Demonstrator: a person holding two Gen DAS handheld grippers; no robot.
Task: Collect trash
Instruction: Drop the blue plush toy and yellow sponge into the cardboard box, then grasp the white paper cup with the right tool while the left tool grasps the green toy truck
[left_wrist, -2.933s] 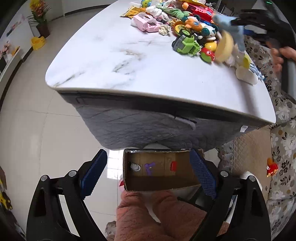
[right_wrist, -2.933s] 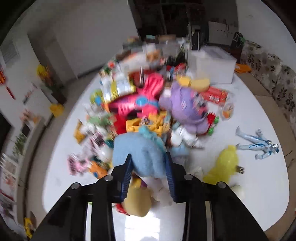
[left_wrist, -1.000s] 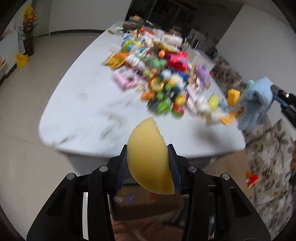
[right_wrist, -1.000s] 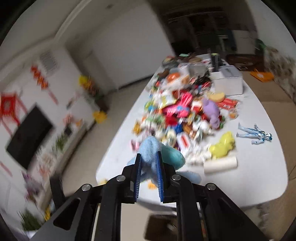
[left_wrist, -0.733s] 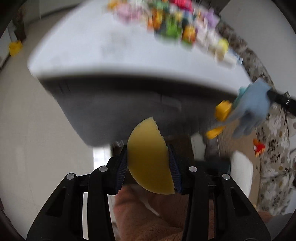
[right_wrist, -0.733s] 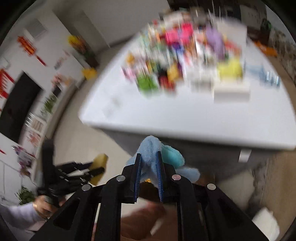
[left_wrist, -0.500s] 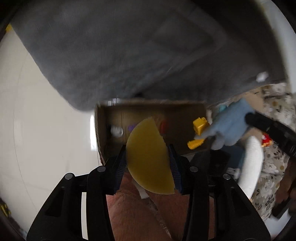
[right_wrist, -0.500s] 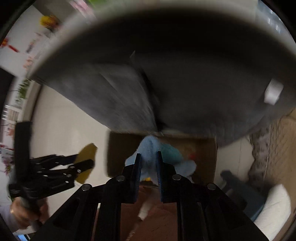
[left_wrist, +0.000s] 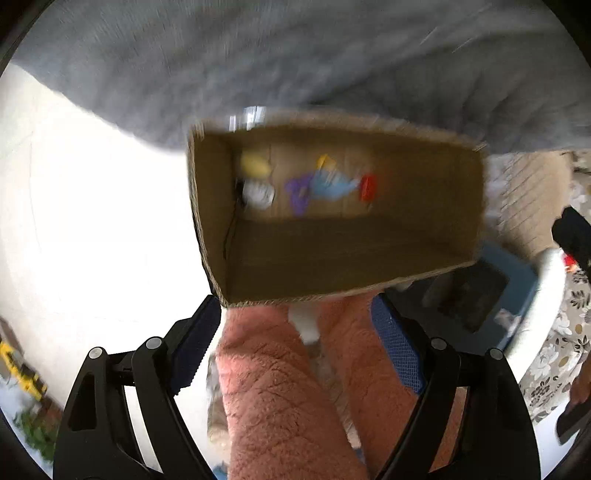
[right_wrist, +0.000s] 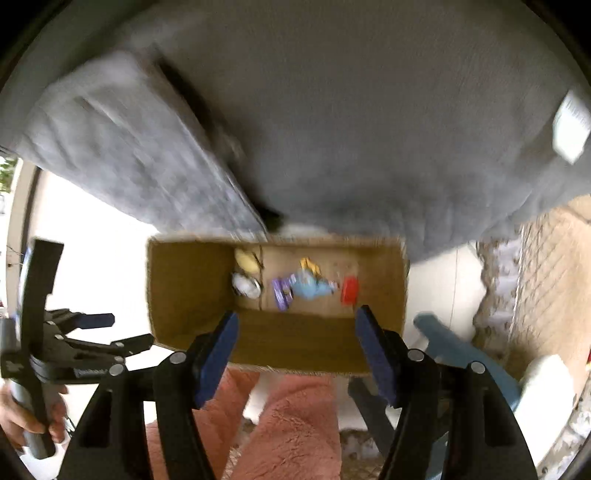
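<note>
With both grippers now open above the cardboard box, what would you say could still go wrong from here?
1. The cardboard box sits close under the grey quilted table skirt, so lifting the left gripper or right gripper straight up could snag the fabric.
2. The person's pink-clad legs touch the box's near wall, so a shift could nudge it.
3. Both jaws have just been opening, nothing between them; the blue plush toy and yellow sponge look landed, but blur leaves that uncertain.

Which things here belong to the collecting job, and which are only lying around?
Belong to the job:
- cardboard box
- blue plush toy and yellow piece, both lying inside it
- left tongs and right tongs, both open and empty, jaws just opened

Just lying about:
- grey quilted cover
- blue stool
</note>
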